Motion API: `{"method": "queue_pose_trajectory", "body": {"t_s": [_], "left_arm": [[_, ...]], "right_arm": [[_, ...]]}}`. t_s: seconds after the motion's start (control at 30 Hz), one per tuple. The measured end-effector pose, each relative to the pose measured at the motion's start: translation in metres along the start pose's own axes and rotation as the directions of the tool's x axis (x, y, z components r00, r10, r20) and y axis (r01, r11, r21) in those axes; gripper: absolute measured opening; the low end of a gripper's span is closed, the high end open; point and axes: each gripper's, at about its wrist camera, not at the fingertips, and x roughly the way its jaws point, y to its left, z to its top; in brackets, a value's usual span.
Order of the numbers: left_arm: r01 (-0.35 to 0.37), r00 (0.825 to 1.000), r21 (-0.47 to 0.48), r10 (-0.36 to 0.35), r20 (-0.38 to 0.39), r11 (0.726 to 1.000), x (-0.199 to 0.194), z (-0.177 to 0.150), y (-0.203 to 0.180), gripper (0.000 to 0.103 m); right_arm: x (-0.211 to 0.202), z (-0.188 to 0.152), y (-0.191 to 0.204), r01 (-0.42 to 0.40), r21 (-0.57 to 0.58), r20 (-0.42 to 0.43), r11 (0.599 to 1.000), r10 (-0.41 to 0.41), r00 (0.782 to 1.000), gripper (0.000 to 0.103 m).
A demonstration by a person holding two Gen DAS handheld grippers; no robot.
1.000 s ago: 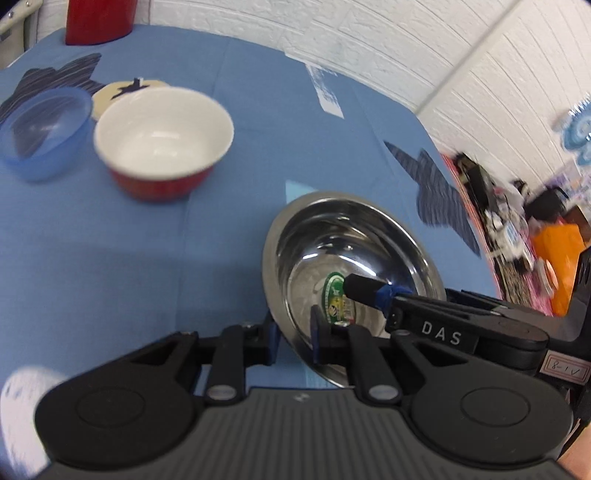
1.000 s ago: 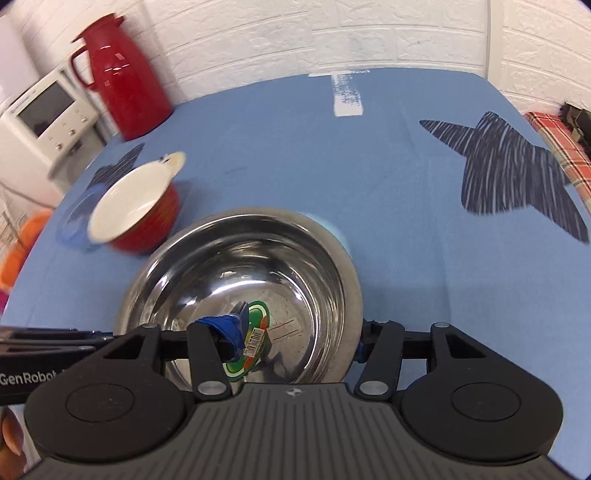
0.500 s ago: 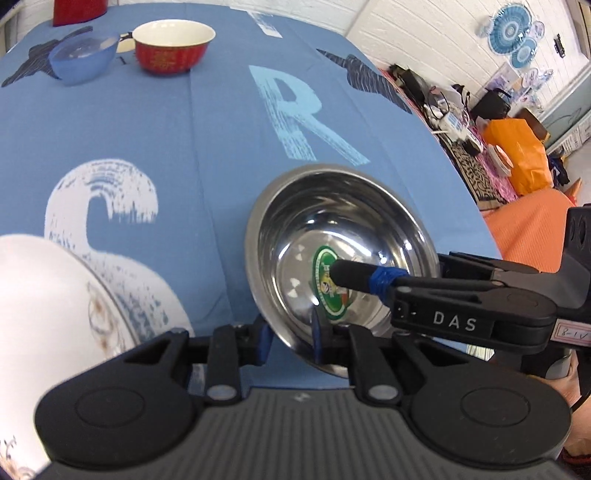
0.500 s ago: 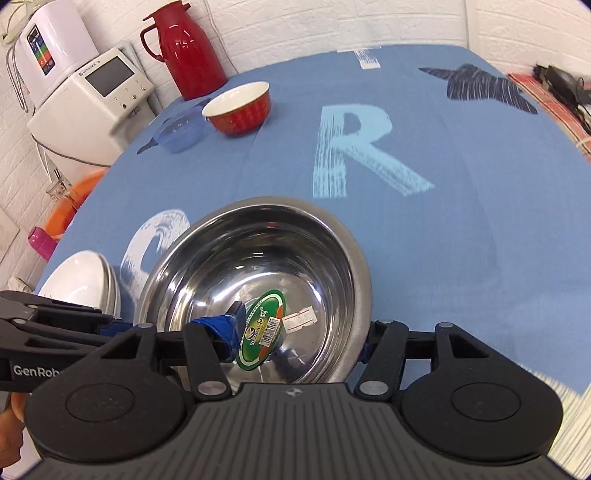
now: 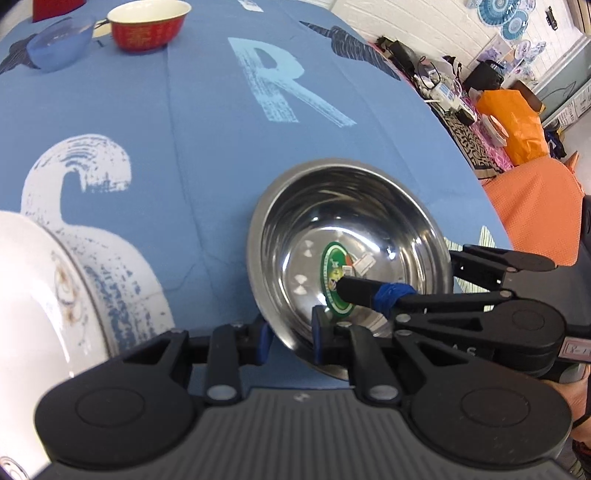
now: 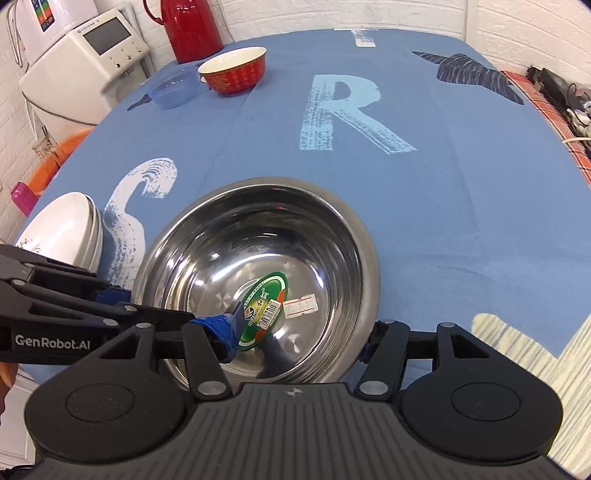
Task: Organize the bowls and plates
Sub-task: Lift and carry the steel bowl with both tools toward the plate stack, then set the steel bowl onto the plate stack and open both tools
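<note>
Both tools carry a steel bowl (image 6: 258, 273) just above the blue worktop (image 6: 443, 184). The left tool (image 5: 288, 341) and right tool (image 6: 295, 341) each clamp opposite rims. A white bowl stack (image 6: 62, 232) sits just left; next, the bowl likely nests there, needing level lowering.

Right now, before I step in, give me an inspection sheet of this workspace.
Surface: blue printed tablecloth, no spills seen.
Job's things: steel bowl near front edge, sticker inside; white bowl stack to its left; red bowl and blue plastic bowl at far side.
Clutter: red thermos.
Grippers: left gripper jaws clamp the steel bowl's rim; right gripper straddles its wall, grip unclear.
Cables: white cord on a side surface, off the table.
Surroundings: white appliance, brick wall.
</note>
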Motion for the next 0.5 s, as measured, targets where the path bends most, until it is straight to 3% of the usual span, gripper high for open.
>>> {"method": "queue_pose_trajectory", "body": {"t_s": [0.17, 0.27, 0.33, 0.4, 0.5], "left_arm": [[0.013, 1.000, -0.017, -0.013, 0.006, 1.000, 0.004, 0.005, 0.000, 0.012], [0.005, 1.000, -0.023, -0.005, 0.000, 1.000, 0.004, 0.007, 0.005, 0.012], [-0.001, 1.000, -0.022, 0.000, -0.003, 1.000, 0.005, 0.007, 0.008, 0.020], [0.005, 1.000, -0.010, -0.005, -0.010, 1.000, 0.003, 0.008, 0.009, 0.073], [0.014, 1.000, 0.005, -0.014, -0.020, 1.000, -0.002, 0.010, 0.011, 0.077]], "right_arm": [[0.003, 0.007, -0.011, -0.011, 0.046, 0.007, 0.999, 0.011, 1.000, 0.046], [0.007, 0.010, -0.003, -0.007, 0.004, 0.003, 1.000, 0.007, 1.000, 0.047], [0.008, 0.011, 0.001, 0.003, -0.022, 0.003, 1.000, -0.002, 1.000, 0.045], [0.008, 0.012, 0.000, 0.043, -0.020, 0.009, 0.999, -0.043, 0.999, 0.045], [0.001, 0.012, -0.015, 0.060, 0.062, 0.027, 0.996, -0.061, 0.998, 0.045]]}}
